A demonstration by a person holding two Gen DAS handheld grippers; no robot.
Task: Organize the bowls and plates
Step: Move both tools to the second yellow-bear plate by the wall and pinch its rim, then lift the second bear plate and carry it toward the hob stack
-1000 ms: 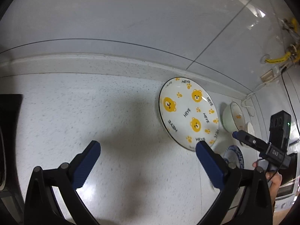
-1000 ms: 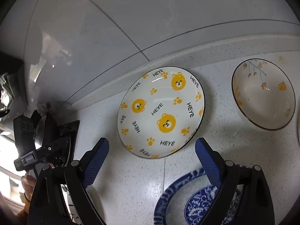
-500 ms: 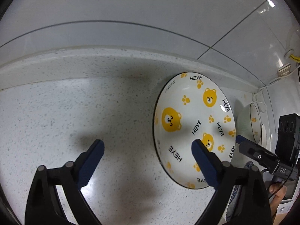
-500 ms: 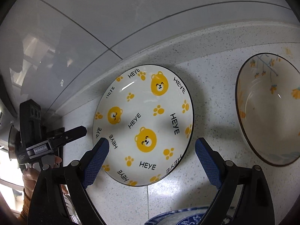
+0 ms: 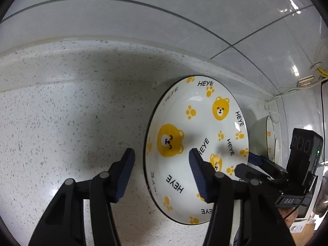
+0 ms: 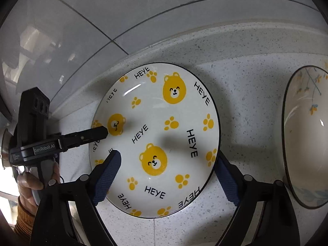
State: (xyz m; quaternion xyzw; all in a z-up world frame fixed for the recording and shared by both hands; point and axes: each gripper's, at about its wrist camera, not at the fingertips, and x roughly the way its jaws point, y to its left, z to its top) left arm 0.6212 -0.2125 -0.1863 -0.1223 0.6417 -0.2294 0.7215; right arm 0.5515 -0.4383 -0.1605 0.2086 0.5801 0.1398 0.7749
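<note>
I have both grippers spread around the bear plate (image 6: 155, 139) on the counter (image 5: 61, 123), left gripper (image 5: 162, 174) straddling its left rim, right gripper (image 6: 170, 178) spanning it, to lift evenly.

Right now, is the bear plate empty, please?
Empty: the bear plate shows only its printed bears and paw marks, nothing on it.

Your light's overhead and bright: glare streaks on the wall tiles (image 5: 205, 20), soft claw shadows across the bench (image 5: 61, 112). Heavy fisheye bending, black vignette corners, focus sharp.
</note>
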